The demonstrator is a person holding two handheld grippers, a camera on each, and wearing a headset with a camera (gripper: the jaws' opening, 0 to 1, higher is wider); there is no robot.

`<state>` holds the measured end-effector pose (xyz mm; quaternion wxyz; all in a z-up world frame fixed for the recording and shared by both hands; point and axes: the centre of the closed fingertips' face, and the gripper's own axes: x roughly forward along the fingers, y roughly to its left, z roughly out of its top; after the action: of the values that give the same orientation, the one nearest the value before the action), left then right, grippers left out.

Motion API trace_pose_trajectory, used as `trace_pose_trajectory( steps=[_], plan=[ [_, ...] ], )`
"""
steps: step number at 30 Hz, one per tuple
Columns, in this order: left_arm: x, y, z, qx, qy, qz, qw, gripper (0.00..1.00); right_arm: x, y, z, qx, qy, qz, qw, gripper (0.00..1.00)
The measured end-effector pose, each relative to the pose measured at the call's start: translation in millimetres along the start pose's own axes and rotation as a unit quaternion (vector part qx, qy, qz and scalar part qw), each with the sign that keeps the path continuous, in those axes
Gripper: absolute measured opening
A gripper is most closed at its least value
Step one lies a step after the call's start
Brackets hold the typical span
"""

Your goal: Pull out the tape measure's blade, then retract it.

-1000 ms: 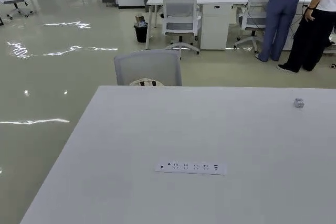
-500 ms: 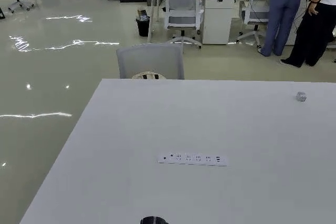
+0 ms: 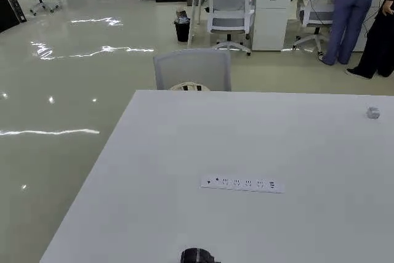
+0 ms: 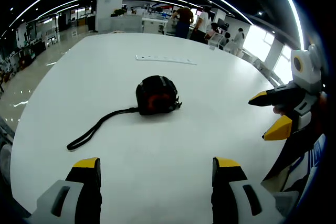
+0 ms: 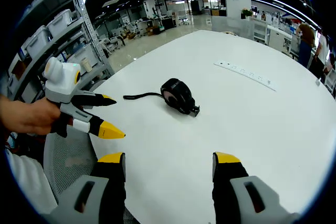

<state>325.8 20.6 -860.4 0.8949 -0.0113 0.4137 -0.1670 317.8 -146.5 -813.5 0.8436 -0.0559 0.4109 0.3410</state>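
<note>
Around the tape measure — a broad white table, smooth, matte and flat. Just short of it, left gripper and right gripper, grey bodies, yellow-tipped jaws spread wide on both, touching nothing. Beyond it, a long, flat white power strip. Tape measure itself round, black and red, lying on the tabletop — thin black strap trailing from it in a narrow loop.

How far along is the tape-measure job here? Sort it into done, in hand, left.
Done: nothing; the tape measure lies on the table, blade wound in. In hand: the left gripper and right gripper, both open, point at it without touching. Left: grip it, pull the blade out, let it retract.
</note>
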Motion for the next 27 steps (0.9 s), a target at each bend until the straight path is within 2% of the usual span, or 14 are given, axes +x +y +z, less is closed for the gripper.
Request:
trace_pose_trajectory(
  steps=[3, 8, 17, 22, 27],
  plan=[
    [-5.0, -0.4, -2.7, 0.012, 0.005, 0.000, 0.9999, 0.85, -2.3, 0.6, 1.7, 0.003, -0.003, 0.000, 1.0000, 0.70],
    [-10.6, 0.7, -3.0, 0.005, 0.008, -0.002, 1.0000, 0.86, -4.9, 3.0, 4.0, 0.003, -0.003, 0.001, 1.0000, 0.72],
    [-15.7, -1.0, 0.5, 0.011, 0.007, -0.005, 0.9999, 0.89, -8.5, 8.0, 0.0, 0.001, 0.006, 0.005, 1.0000, 0.75],
    [-20.0, -4.8, 2.4, 0.022, 0.007, -0.011, 0.9997, 0.90, -14.2, 9.3, -15.0, 0.010, 0.020, 0.006, 0.9997, 0.77],
    [-22.9, -5.3, 2.1, 0.020, 0.010, -0.012, 0.9997, 0.90, -18.0, 8.9, -19.7, 0.016, 0.023, 0.005, 0.9996, 0.79]
  ],
)
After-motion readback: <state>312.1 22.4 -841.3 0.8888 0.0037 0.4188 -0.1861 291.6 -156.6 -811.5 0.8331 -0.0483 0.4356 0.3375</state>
